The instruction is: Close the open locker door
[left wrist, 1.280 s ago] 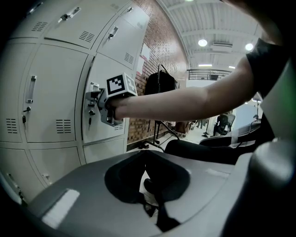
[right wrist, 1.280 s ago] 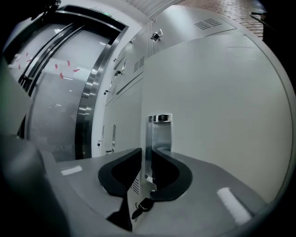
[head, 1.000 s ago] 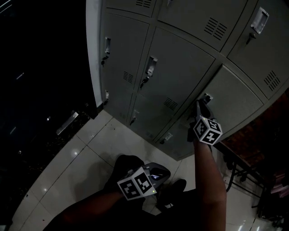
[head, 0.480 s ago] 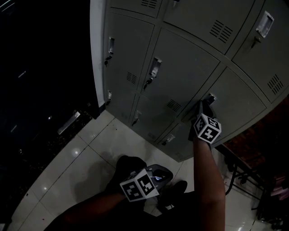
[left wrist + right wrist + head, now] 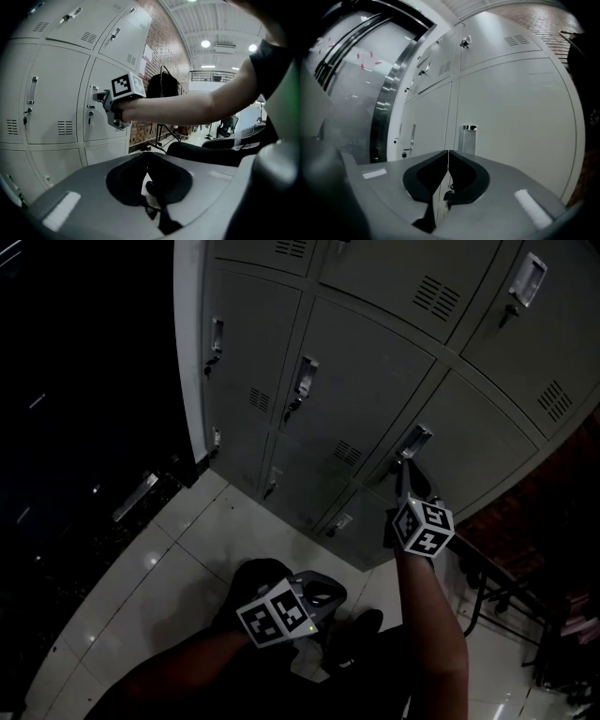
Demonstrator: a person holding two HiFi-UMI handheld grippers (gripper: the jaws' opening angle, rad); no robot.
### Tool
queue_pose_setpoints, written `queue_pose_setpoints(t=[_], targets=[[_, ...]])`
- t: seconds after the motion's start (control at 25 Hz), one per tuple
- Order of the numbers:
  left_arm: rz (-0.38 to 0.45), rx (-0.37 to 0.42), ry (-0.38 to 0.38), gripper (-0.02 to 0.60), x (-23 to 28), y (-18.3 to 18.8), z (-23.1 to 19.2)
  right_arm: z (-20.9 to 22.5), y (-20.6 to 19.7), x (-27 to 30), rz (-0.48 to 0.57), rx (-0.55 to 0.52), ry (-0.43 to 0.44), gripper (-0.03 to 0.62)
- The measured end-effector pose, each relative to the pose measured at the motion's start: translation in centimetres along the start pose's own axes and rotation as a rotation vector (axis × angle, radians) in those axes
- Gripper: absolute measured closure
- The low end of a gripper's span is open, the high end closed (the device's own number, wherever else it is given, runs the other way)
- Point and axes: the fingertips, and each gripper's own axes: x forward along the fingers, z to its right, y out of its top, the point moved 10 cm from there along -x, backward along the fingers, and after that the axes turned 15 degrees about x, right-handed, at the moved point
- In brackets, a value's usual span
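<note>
The grey locker door [image 5: 487,442] sits flush with its neighbours, and its metal handle [image 5: 415,440] shows no gap beside it. My right gripper [image 5: 403,474] hovers just short of that handle, apart from it. Its jaws have just been closing and are shut with nothing between them. In the right gripper view the handle [image 5: 468,139] stands right behind the shut right gripper [image 5: 448,152]. My left gripper [image 5: 323,594] hangs low over the floor, away from the lockers. The left gripper [image 5: 146,154] looks shut and empty, and it sees the right gripper [image 5: 101,97] at the handle [image 5: 93,93].
Rows of shut lockers [image 5: 356,381] fill the wall. A metal-framed glass door [image 5: 389,93] stands left of them. Pale floor tiles [image 5: 178,559] lie below. A black metal stand [image 5: 497,596] and a brick wall [image 5: 159,42] are to the right.
The dark gap along the locker door's edge has gone. My right gripper has drawn back a little from the handle. The left gripper has stayed put.
</note>
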Motion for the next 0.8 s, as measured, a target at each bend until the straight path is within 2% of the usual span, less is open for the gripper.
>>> queue_pose_setpoints(t=[0.48,0.8], targets=[[-0.005,-0.002,0.007,0.569,-0.2,-0.3,-0.2,-1.9,-0.1,-11.5,-0.053,-0.068,0.23,0.591],[0.0,-0.004,0.012,0.569,-0.3,-0.3,-0.3,0.1,-2.6,-18.8,-0.103,0.005,0.241,0.591]])
